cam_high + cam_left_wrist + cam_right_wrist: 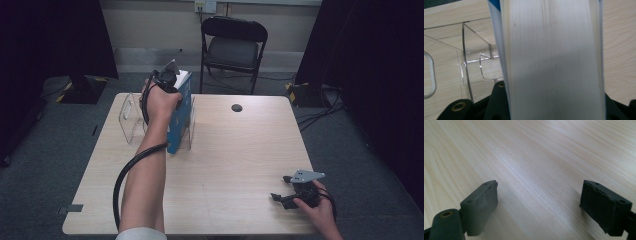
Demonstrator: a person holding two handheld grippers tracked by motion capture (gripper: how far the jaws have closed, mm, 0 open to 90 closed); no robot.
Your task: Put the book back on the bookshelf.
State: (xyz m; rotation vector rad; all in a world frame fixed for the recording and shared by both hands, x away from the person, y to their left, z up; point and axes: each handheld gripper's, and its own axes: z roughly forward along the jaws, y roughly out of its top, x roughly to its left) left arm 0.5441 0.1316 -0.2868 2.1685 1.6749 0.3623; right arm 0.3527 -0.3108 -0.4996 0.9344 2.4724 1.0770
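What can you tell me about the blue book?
The book has a blue cover and pale page edges. It is thick and stands upright in a clear plastic rack at the table's far left. The left gripper clamps it from above, with a black jaw on each side of its closed pages.

My left gripper (170, 80) is raised at the end of a long, outstretched forearm, my hand (159, 102) wrapped around its body from behind with the cable looping back along my arm, and my jaws are clamped, one on each side of what sits between them. My right gripper (295, 192) lies low and close to me, my right hand (320, 205) cupping it from behind, its jaws pointing away to my left. Those jaws stand wide apart with nothing between the pads (482, 205).
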